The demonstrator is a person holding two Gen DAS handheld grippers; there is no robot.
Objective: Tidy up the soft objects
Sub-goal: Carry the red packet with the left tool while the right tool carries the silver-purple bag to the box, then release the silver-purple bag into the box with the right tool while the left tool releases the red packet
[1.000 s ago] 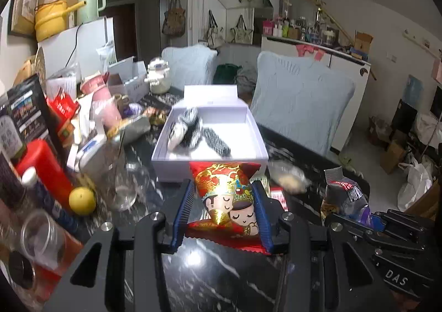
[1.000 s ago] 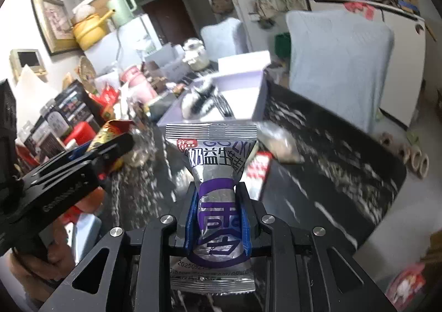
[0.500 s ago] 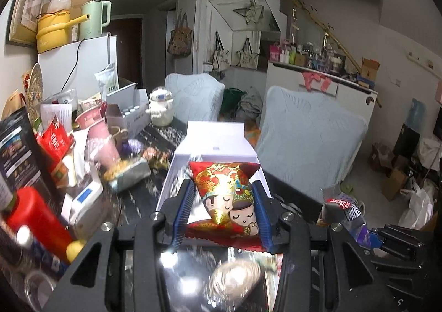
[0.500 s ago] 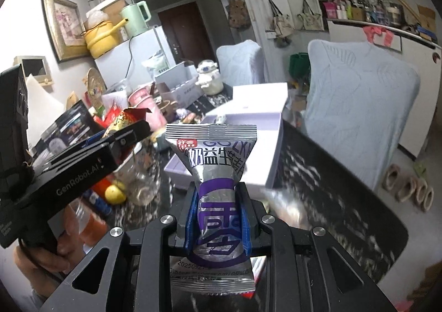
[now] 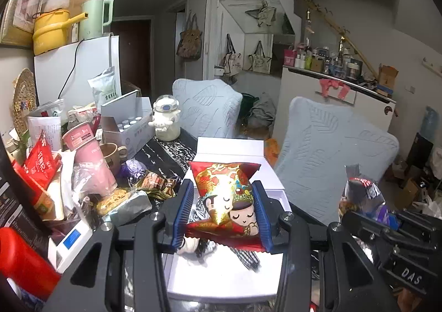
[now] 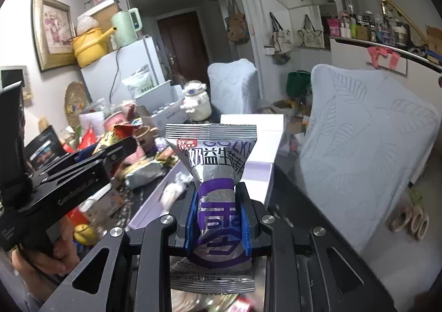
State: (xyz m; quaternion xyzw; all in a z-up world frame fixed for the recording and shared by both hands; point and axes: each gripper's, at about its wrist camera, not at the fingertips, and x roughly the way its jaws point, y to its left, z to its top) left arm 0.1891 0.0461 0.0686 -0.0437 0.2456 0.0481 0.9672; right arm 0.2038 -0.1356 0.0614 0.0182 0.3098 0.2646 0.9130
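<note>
My left gripper (image 5: 222, 212) is shut on a red and gold snack packet (image 5: 226, 196) with two cartoon faces, held above the open white box (image 5: 229, 281). Black-and-white striped soft items (image 5: 246, 255) lie in the box under the packet. My right gripper (image 6: 218, 218) is shut on a silver and purple snack packet (image 6: 214, 171), held upright to the right of the box (image 6: 259, 176). The left gripper (image 6: 105, 157) shows at left in the right wrist view. The right gripper's packet (image 5: 362, 193) shows at right in the left wrist view.
The dark marble table's left side is crowded: pink cups (image 5: 88, 151), a red bottle (image 5: 22, 256), a white scale (image 5: 74, 240), foil packets (image 5: 127, 204), a white cardboard box (image 5: 124, 124), a white jar (image 5: 165, 118). Two covered chairs (image 5: 328, 151) stand behind and right of the table.
Both grippers have moved forward and up with their packets. The left one has gone from short of the white box to over it. Both grips are unchanged.
</note>
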